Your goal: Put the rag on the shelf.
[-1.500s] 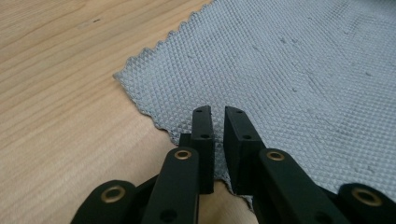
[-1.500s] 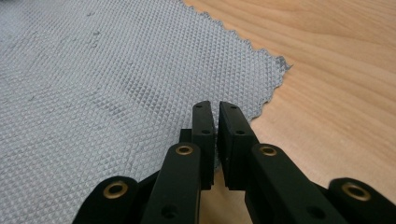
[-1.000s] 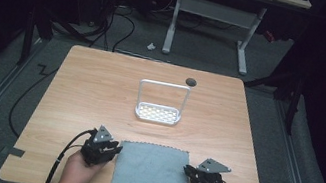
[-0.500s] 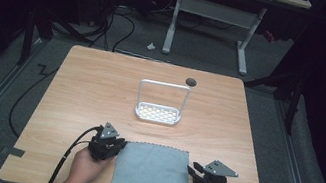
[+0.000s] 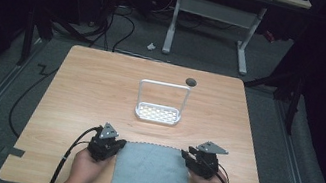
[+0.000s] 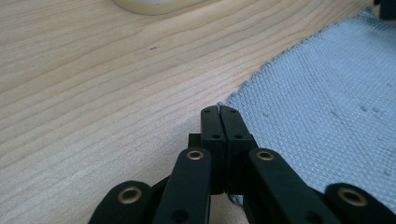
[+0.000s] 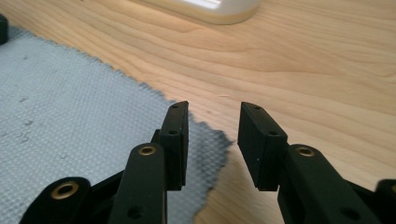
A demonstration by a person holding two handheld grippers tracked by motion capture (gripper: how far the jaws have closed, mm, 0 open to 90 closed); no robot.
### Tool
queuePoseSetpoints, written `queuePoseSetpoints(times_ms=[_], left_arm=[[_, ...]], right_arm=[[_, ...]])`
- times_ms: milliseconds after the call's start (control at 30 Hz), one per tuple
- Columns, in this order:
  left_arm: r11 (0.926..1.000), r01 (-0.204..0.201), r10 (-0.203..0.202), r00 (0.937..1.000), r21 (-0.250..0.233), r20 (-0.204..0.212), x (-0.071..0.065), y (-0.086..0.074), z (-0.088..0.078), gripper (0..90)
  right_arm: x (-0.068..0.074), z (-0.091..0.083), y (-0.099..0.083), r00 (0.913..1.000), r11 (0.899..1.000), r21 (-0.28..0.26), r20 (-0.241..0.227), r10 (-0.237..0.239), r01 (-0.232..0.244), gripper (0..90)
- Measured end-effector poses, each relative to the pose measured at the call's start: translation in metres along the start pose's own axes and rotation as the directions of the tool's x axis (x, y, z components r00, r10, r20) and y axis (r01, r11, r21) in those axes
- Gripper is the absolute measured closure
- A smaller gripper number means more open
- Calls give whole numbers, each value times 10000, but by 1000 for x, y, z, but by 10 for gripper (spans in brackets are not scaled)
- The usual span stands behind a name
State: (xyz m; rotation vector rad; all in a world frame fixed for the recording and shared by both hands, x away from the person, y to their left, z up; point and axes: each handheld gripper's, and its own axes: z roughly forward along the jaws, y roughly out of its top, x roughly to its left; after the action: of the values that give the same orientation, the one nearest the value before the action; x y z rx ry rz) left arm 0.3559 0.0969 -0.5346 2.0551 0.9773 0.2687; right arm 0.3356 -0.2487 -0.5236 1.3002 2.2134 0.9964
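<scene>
At the near edge of the table point(image 5: 75, 86), the left gripper point(image 6: 219, 112) has its jaws pressed together at, and probably pinching, the far left corner of the grey cloth point(image 5: 150, 178), while the right gripper point(image 7: 212, 126) straddles the far right corner, jaws spread, seemingly so 2 corners lift together.

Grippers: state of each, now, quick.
Left gripper: fingers closed at the far left corner of the grey cloth; whether they pinch it cannot be told.
Right gripper: open, astride the cloth's far right corner, holding nothing.
</scene>
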Motion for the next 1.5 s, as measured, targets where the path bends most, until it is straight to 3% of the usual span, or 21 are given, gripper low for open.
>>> queuePoseSetpoints(times_ms=[233, 467, 633, 800, 933, 967, 1267, 1500], left_arm=[[9998, 206, -206, 9997, -23, 108, 1, -1, 0, 893], [9998, 219, -219, 9997, -25, 110, 1, -1, 0, 893], [9997, 259, -259, 9995, -19, 155, 2, -1, 0, 893], [9999, 72, -71, 10000, -141, 67, 0, -2, -3, 893], [9982, 38, -30, 9999, -593, 131, -3, -3, -8, 893], [9970, -36, 45, 9999, -775, 119, -5, -3, -10, 894], [9884, 2, 28, 9998, -1519, 191, -13, 0, -22, 894], [9710, -146, 180, 9998, -2385, 117, -19, 5, -37, 894]], right_arm=[[3, 4, -3, 9995, 9992, 226, 60, -317, 315, 654], [6, 4, -3, 9984, 9983, 171, -115, -559, 561, 765], [9, 4, -3, 9969, 9969, 227, -272, -743, 750, 890], [12, 3, -4, 9938, 9939, 147, -238, -1085, 1089, 897], [13, -6, -3, 9963, 9959, -424, -269, -813, 801, 896], [13, -11, -2, 9973, 9949, -771, -305, -673, 648, 896], [11, -22, -3, 9988, 9877, -1512, -195, -444, 410, 896], [12, -35, 0, 9995, 9741, -2247, -151, -291, 250, 895]])
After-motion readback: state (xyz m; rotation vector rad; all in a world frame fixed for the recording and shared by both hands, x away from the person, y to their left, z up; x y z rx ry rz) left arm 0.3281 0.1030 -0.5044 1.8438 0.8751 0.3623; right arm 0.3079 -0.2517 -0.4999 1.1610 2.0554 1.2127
